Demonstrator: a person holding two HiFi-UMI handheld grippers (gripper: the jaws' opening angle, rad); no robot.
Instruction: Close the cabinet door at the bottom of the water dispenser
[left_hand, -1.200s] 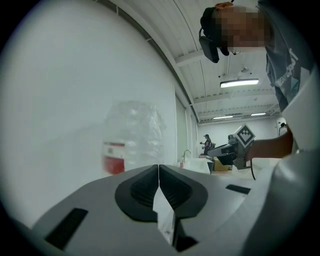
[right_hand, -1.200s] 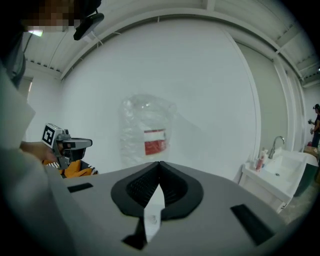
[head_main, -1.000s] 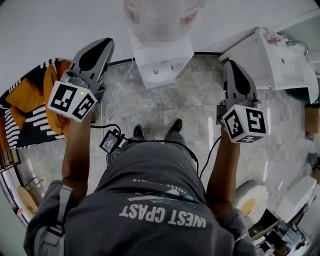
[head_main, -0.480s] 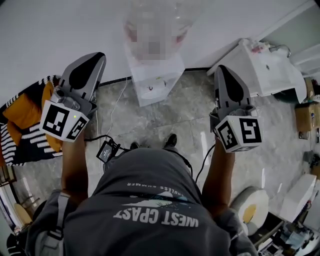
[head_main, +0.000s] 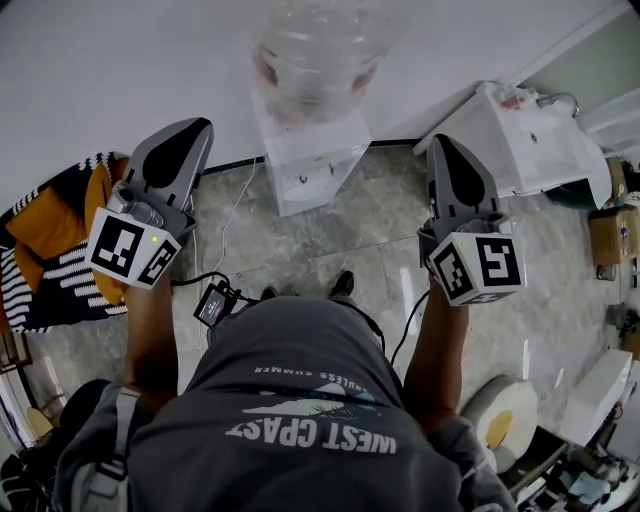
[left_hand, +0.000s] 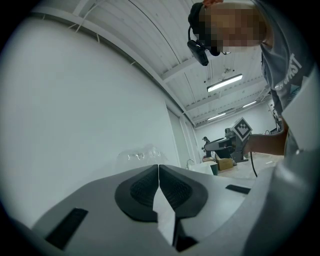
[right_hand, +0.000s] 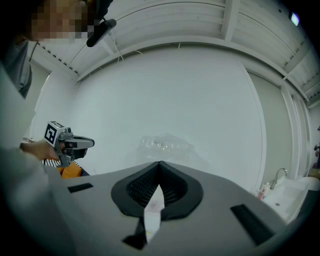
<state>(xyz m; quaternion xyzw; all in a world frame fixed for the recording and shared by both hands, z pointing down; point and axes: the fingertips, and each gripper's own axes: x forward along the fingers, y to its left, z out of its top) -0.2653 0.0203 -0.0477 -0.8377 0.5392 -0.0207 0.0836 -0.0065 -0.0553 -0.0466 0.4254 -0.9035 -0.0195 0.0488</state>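
The white water dispenser stands against the wall with a clear bottle on top. From above, its bottom cabinet door is hidden. My left gripper is held level to the dispenser's left, my right gripper to its right, both well clear of it. In the left gripper view the jaws are shut with nothing between them, and the bottle shows just beyond. The right gripper view shows the same: jaws shut and empty, with the bottle behind.
A white sink unit stands at the right wall. An orange and striped cushion lies at the left. A cable and a small black box are on the marble floor near the person's feet. Boxes and clutter fill the lower right.
Since a second ago both grippers have lifted and the head view has tipped up, so the bottle now shows. In the last half second almost nothing moved.
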